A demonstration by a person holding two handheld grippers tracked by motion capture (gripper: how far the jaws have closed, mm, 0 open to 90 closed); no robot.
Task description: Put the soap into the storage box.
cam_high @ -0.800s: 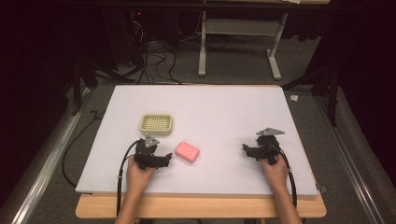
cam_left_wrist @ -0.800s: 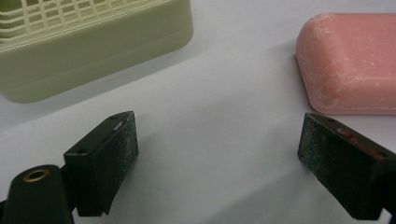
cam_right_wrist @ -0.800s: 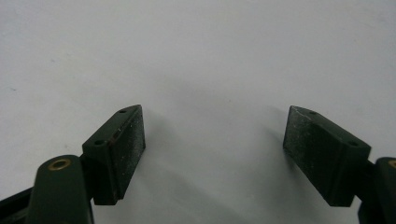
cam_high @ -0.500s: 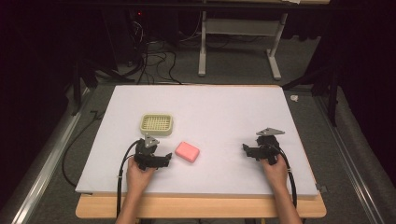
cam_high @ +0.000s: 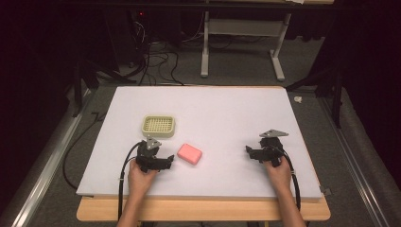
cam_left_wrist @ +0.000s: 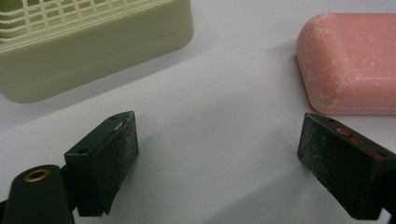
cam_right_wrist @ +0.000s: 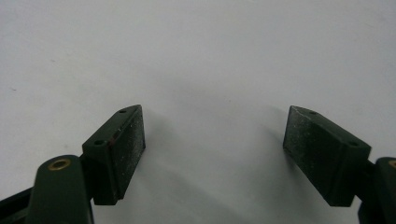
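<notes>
Scene: a person at a white worktop (cam_high: 227, 118) holds a tool in each hand; both rest low near the near edge, well apart from each other
Left tool (cam_high: 163, 162): jaws spread wide and empty; in the left gripper view (cam_left_wrist: 217, 158) they frame bare worktop, with the soap just beyond the jaw nearer it
Right tool (cam_high: 249, 152): jaws wide apart too, gripping nothing; it sits toward the near right corner; the right gripper view (cam_right_wrist: 215, 151) looks onto plain white surface
Pink soap bar (cam_high: 190, 153): lying flat just beside the left tool, toward the worktop's middle; its surface looks dusty and scuffed in the left gripper view (cam_left_wrist: 350, 60)
Soap dish (cam_high: 158, 126): pale green with a slatted top, empty, just behind the left tool on the far side; apart from the soap
Step in hand, as it looks: the left tool lining up to pick up the soap, likely for the dish
Doing it well: swing the tool so both jaws straddle the bar across its narrower width; come down level; close gently, since soap may slip; lift clear before crossing to the dish
</notes>
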